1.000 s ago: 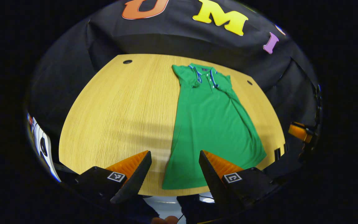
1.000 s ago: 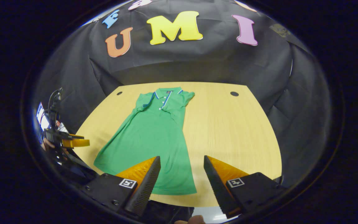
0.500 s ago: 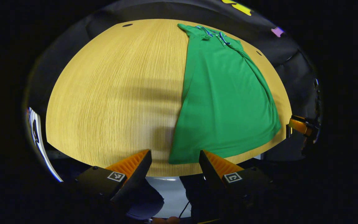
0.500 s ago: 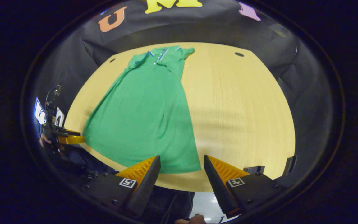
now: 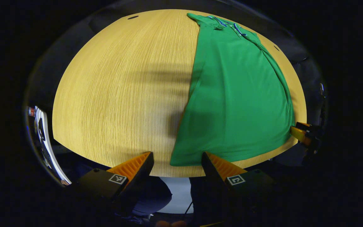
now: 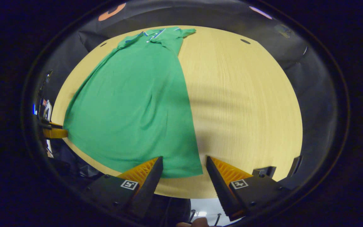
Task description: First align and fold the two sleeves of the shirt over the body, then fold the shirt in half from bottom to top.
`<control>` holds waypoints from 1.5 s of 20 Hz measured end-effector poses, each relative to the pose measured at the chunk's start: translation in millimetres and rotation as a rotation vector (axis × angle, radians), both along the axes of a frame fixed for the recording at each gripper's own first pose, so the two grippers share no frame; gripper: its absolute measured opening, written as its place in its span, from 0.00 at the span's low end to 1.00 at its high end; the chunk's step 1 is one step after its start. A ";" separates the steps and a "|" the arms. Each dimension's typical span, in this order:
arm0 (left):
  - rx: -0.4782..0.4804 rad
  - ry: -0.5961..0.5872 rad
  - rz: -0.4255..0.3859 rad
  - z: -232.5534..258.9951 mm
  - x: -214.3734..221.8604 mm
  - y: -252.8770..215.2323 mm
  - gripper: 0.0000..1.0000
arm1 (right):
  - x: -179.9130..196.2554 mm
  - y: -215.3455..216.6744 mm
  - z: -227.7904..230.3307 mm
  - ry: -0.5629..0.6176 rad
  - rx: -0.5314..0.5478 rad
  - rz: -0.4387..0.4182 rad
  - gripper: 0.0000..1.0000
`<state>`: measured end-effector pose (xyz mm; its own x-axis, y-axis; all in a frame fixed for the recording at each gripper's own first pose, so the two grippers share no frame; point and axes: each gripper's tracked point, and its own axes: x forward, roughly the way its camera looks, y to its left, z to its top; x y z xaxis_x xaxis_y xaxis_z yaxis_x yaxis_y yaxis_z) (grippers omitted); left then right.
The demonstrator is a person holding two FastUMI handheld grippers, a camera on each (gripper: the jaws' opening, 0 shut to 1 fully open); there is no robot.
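Note:
A green polo shirt [image 5: 235, 94] lies flat on the wooden table [image 5: 115, 88], collar at the far end and hem at the near edge. Its sleeves look tucked in at the shoulders. My left gripper [image 5: 177, 156] is open just above the near edge, and the hem's left corner [image 5: 176, 161] sits between its fingers. In the right gripper view the shirt [image 6: 131, 101] fills the left half of the table [image 6: 244, 107]. My right gripper [image 6: 184, 161] is open over the hem's right corner [image 6: 195, 171]. Each gripper also appears small at the shirt's far hem corner, the right gripper [image 5: 302, 132] and the left gripper [image 6: 54, 133].
Two round cable holes mark the table's far corners, one hole [image 5: 133, 17] and another hole [image 6: 245, 41]. Black cloth walls close in the booth behind and beside the table. A bright device [image 5: 41, 132] stands off the table's left side.
Both grippers have tipped down and moved in toward the near hem corners. The shirt now looms larger and the back wall has slid out of the top. Fingers stayed open.

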<state>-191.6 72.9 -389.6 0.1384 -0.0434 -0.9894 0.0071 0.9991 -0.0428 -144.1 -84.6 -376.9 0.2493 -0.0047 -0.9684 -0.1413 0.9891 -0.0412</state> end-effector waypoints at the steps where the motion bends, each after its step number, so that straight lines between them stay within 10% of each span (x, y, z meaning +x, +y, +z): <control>1: 0.018 0.005 -0.017 -0.1 0.3 -1.8 0.99 | -1.0 -1.1 -1.1 0.005 0.000 -0.010 0.90; 8: 0.021 0.021 -0.023 1.5 2.5 -11.8 0.95 | -3.5 1.2 -1.0 0.025 -0.002 -0.018 0.81; 11: 0.015 0.005 -0.060 -2.0 6.8 -31.7 0.54 | -4.8 2.8 -3.4 0.015 0.015 -0.052 0.24; 14: -0.006 -0.055 -0.073 -1.6 6.8 -42.1 0.09 | -2.7 2.7 -1.9 0.035 0.044 -0.069 0.06; 19: -0.236 -0.058 0.019 14.1 -4.3 -53.7 0.04 | -6.3 11.2 12.0 0.087 0.170 -0.134 0.06; 30: -0.318 -0.210 0.017 80.5 35.9 -47.5 0.04 | 34.2 5.0 81.6 -0.021 0.373 -0.200 0.06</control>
<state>-155.7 25.4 -309.1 0.3397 -0.3395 -0.8772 0.0320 0.9362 -0.3499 -109.9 -79.6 -295.4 0.2983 0.2946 -0.9079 0.0522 0.9447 0.3237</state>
